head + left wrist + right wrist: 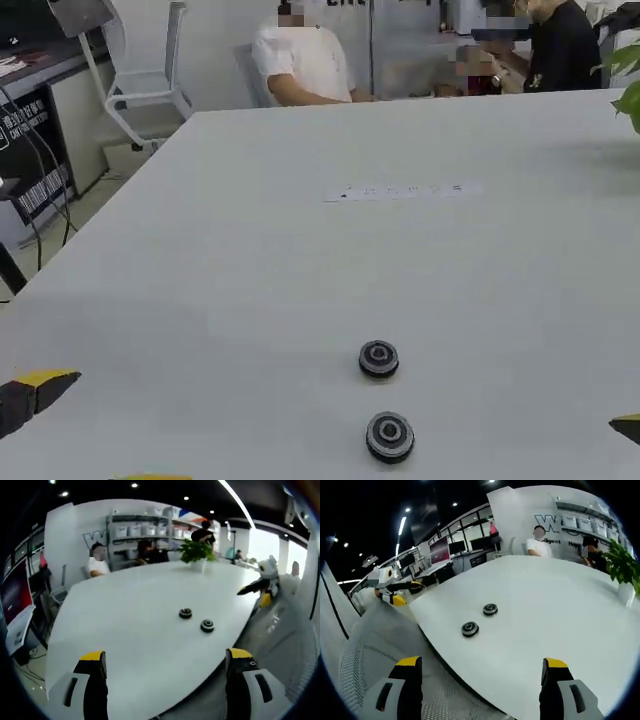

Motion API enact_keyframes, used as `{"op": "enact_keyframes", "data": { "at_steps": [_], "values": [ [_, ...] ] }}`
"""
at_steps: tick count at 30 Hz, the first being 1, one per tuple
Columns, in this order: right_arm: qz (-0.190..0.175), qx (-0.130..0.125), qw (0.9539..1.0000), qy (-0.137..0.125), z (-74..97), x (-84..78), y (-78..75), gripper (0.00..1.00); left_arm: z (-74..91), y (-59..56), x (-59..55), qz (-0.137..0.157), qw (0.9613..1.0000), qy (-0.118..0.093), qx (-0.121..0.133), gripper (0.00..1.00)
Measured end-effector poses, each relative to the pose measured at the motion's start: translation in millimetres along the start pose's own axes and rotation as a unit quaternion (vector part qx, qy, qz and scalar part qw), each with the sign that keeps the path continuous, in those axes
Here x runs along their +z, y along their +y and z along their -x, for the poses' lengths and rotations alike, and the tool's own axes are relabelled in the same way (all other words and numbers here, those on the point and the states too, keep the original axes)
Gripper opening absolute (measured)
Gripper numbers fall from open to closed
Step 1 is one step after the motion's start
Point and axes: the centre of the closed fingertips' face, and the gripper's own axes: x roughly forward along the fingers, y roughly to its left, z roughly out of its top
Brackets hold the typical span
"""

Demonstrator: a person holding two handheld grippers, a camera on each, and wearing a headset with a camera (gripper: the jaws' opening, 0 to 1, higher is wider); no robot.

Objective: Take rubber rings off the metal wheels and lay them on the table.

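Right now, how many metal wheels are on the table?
2. The nearer wheel lies by the table edge; the farther wheel sits just beyond it. Nothing seems to hide more.

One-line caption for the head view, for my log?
Two rubber-rimmed wheels lie apart near the front edge of the table.

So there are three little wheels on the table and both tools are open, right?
Not quite. The head view shows two wheels on the table, not three: the farther wheel and the nearer wheel. The left tool and the right tool are both open, as you said.
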Motion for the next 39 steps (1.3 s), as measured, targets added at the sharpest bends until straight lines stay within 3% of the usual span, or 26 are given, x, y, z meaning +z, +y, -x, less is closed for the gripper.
{"op": "enact_keyframes", "data": {
  "at_steps": [21,26,39],
  "values": [
    [0.005,-0.006,0.9999,0.009,0.0,-2.6,-2.1,0.99,-0.5,-5.3,-4.9,0.012,0.9999,-0.003,-0.009,1.00],
    [0.004,-0.010,0.9998,0.015,-0.5,-5.5,-3.3,0.99,-1.0,-10.6,1.0,0.025,0.9993,-0.021,-0.020,1.00],
    [0.004,-0.014,0.9998,0.016,2.5,-5.6,-3.7,0.99,-3.8,-8.6,-1.2,0.026,0.9993,-0.015,-0.021,1.00]
  ]
}}
